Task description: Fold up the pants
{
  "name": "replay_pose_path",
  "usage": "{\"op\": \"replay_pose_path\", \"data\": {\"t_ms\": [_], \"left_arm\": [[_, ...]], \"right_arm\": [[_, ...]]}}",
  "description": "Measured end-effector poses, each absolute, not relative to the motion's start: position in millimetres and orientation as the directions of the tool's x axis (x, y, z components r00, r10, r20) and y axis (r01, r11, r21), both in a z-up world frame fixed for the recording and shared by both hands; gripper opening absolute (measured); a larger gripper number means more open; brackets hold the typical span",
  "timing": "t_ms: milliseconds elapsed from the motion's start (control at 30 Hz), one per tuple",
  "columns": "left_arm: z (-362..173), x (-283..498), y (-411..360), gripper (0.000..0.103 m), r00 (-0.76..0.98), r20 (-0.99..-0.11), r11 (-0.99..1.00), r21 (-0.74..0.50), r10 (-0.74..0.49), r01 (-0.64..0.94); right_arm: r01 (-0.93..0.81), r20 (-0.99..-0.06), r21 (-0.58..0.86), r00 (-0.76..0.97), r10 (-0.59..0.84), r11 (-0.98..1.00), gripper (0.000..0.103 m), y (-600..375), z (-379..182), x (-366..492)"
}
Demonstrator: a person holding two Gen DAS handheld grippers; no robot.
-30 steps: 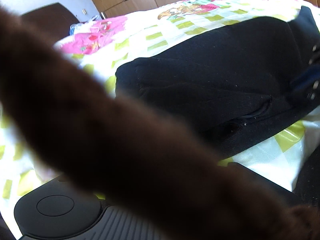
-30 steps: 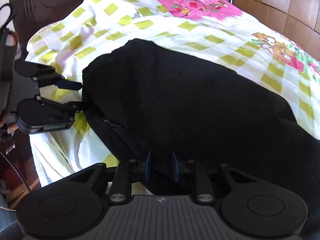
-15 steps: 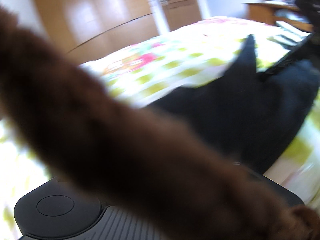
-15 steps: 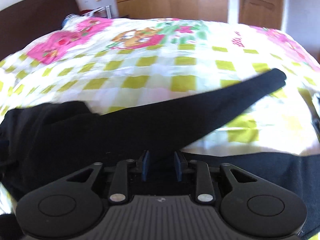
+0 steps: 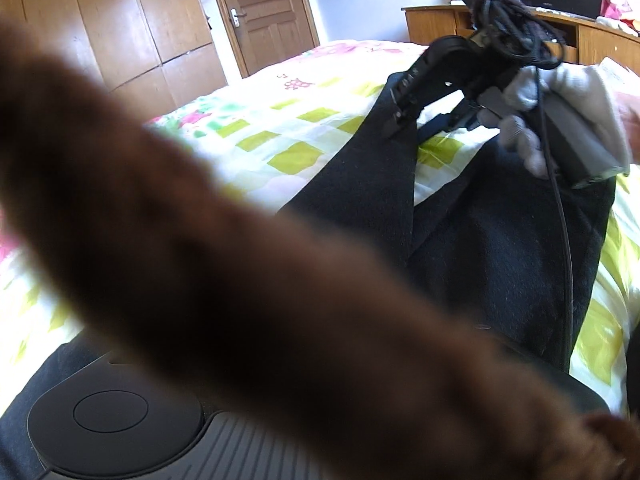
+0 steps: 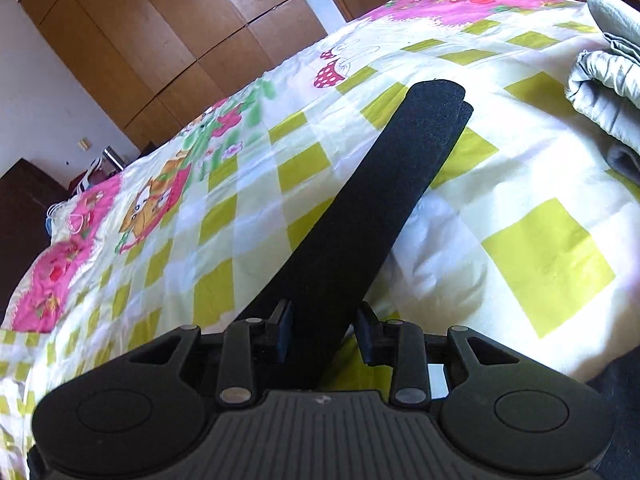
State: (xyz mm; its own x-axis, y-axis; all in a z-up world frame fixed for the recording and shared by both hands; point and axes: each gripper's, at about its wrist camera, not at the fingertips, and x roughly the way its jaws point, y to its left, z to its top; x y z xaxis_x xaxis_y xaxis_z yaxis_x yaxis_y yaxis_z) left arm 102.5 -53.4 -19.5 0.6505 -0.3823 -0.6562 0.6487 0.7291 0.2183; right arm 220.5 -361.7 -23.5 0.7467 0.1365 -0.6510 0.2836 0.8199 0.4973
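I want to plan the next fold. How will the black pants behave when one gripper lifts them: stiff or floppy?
Probably floppy: the black pants stretch in a band from the right gripper to the bedspread. In the left view the cloth looks fuzzy, so it likely will not slip.

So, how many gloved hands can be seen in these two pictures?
1: a white-gloved hand, upper right of the left wrist view, holding the right gripper above black fabric pants. Another may be hidden.
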Motion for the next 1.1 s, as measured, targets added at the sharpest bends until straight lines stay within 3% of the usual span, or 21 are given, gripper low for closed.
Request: {"op": "replay_pose_path", "data": {"t_ms": [33, 133, 433, 567, 700, 833, 1000, 1100], "left_arm": [[-19, 105, -55, 0.057, 0.648, -0.659, 0.73, 0.214, -0.382, 0.649], [-17, 105, -58, 0.057, 0.65, -0.661, 0.724, 0.231, -0.374, 0.651], [17, 76, -67, 0.058, 0.637, -0.619, 0.678, 0.218, -0.46, 0.702], [10, 56, -78, 0.062, 0.575, -0.641, 0.626, 0.183, -0.509, 0.758], [-26, 49, -98, 0.062, 0.53, -0.717, 0.571, 0.223, -0.454, 0.79], [-22, 53, -100, 0.062, 0.526, -0.715, 0.58, 0.205, -0.461, 0.788], [-24, 57, -100, 0.062, 0.519, -0.722, 0.586, 0.194, -0.458, 0.787], [-24, 60, -105, 0.062, 0.518, -0.719, 0.586, 0.19, -0.463, 0.788]], "right_arm": [[0.294, -0.654, 0.495, 0.746, 0.127, 0.818, 0.03, -363, -23, 224], [0.291, -0.631, 0.5, 0.768, 0.112, 0.816, 0.025, -362, -15, 222], [0.177, -0.448, 0.515, 0.889, 0.088, 0.839, 0.023, -381, 75, 106], [0.223, -0.514, 0.428, 0.857, 0.034, 0.876, 0.024, -378, 54, 55], [0.309, -0.614, 0.486, 0.786, 0.069, 0.817, 0.031, -392, -4, 53], [0.348, -0.55, 0.633, 0.831, 0.085, 0.691, 0.045, -419, -26, 53], [0.364, -0.464, 0.737, 0.885, 0.036, 0.569, 0.051, -449, -37, 55], [0.374, -0.473, 0.74, 0.88, 0.037, 0.559, 0.051, -457, -43, 67]]}}
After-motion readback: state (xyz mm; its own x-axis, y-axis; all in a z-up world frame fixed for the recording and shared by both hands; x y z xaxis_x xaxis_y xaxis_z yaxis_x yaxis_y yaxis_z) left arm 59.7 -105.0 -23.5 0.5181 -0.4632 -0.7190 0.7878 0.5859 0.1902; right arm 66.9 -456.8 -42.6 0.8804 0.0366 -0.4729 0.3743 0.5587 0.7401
